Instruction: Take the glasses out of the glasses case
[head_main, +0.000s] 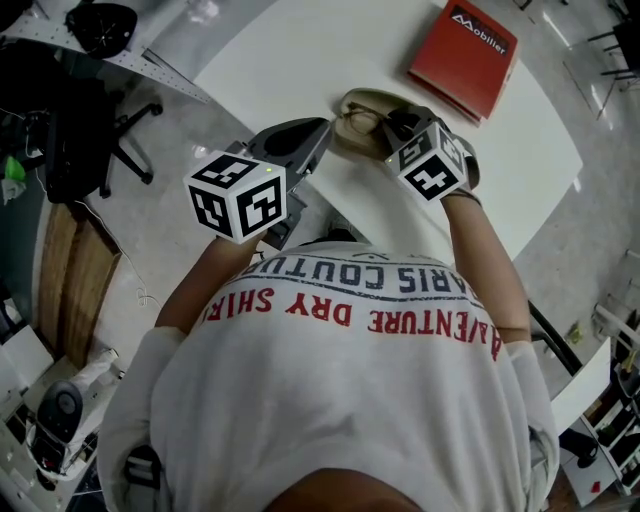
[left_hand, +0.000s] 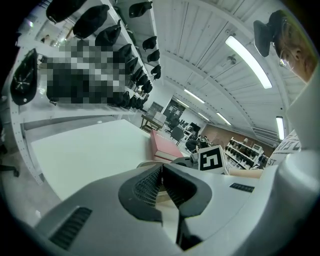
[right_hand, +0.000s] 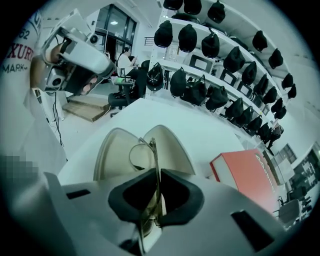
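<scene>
1. Nearest to us in the head view is the person's white printed T-shirt (head_main: 340, 400), which fills the lower part of that view, with both forearms reaching out over a white table (head_main: 300, 60).
2. The left gripper (head_main: 322, 130) points at the left end of the glasses case (head_main: 352, 128).
3. In the left gripper view its jaws (left_hand: 161, 180) are brought together, and a beige edge that we take for the case rim sits pinched between the pads.
4. The right gripper (head_main: 395, 132) comes in over the case from the right side, tilted steeply down.
5. In the right gripper view its jaws (right_hand: 156, 192) are clamped on the thin frame of the glasses (right_hand: 154, 150).
6. The glasses stand on edge just past the pads, with one lens ring over the left half of the case.
7. The case (right_hand: 175, 150) lies open on the table, both beige halves spread apart.
8. We cannot tell whether the glasses touch the lining.
9. A red book (right_hand: 245, 175) lies on the table just right of the case.
</scene>
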